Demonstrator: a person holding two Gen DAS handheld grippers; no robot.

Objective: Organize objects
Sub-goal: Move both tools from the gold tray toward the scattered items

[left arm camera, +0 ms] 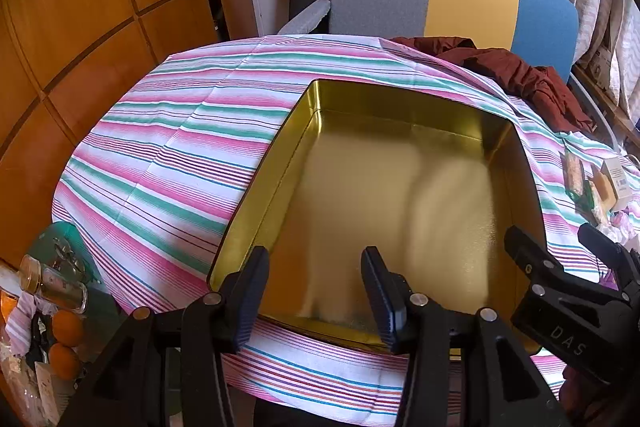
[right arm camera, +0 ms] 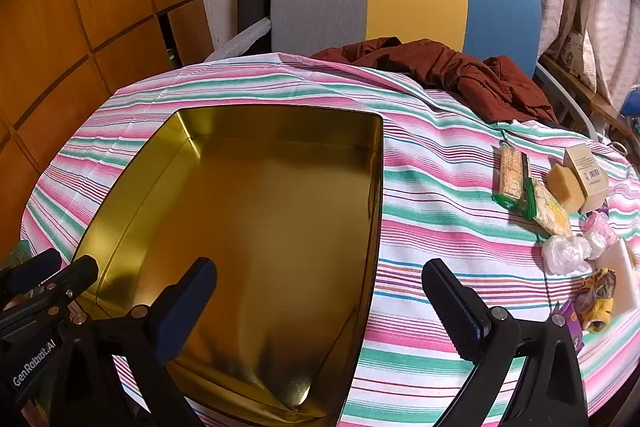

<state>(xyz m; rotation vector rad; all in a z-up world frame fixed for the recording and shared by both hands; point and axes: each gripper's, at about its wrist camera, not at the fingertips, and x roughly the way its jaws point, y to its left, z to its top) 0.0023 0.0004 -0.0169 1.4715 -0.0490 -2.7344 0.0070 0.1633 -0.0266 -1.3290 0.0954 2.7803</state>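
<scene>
left gripper (left arm camera: 316,291) parted over the near rim of a shiny gold rectangular tin (right arm camera: 256,211) on the striped cloth (right arm camera: 432,211); right gripper (right arm camera: 320,307) spread wide, holding nothing; crinkly wrapped snacks (right arm camera: 532,191) lie far right.

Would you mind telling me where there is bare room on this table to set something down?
The gold tin holds nothing. Bare striped cloth lies between the tin and the snack packets, also left of the tin. It is crowded at the right edge around the small box, and the maroon garment covers the far side.
</scene>
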